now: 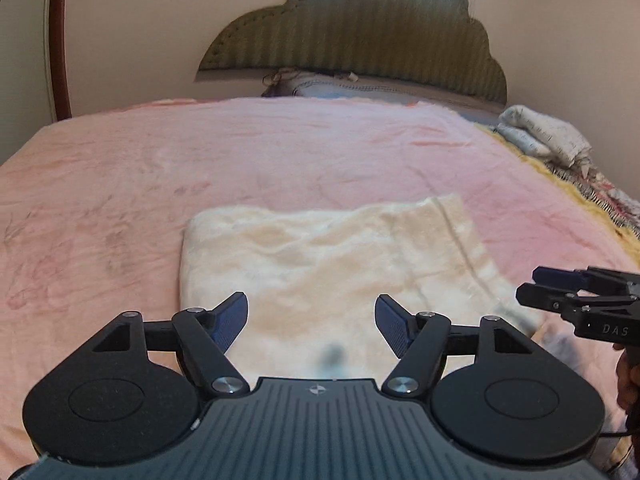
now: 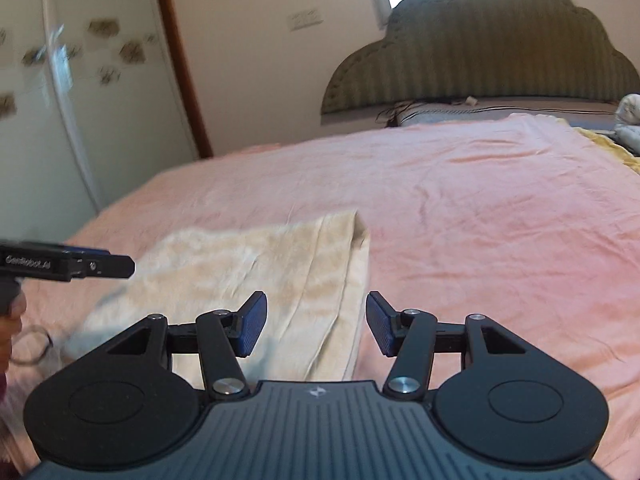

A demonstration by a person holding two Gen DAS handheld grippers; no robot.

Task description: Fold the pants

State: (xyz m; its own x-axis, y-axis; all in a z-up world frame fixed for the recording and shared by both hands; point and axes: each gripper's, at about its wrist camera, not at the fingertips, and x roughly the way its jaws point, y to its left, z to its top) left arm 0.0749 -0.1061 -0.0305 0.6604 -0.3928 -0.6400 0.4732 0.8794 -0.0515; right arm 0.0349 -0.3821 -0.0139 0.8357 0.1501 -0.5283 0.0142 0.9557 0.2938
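Note:
The cream fluffy pants (image 1: 328,264) lie folded into a rough rectangle on the pink bedspread (image 1: 280,152). They also show in the right wrist view (image 2: 272,280), with the waistband edge to the right. My left gripper (image 1: 311,322) is open and empty, just above the near part of the pants. My right gripper (image 2: 316,326) is open and empty over the pants' right edge. The right gripper shows at the right edge of the left wrist view (image 1: 532,286), and the left gripper at the left edge of the right wrist view (image 2: 120,267).
A green cloud-shaped headboard (image 1: 360,40) stands at the far end of the bed. A folded white quilt (image 1: 544,136) and a yellow patterned blanket (image 1: 580,188) lie at the bed's right side. A pillow (image 1: 320,84) lies by the headboard. A white wardrobe (image 2: 60,100) stands left.

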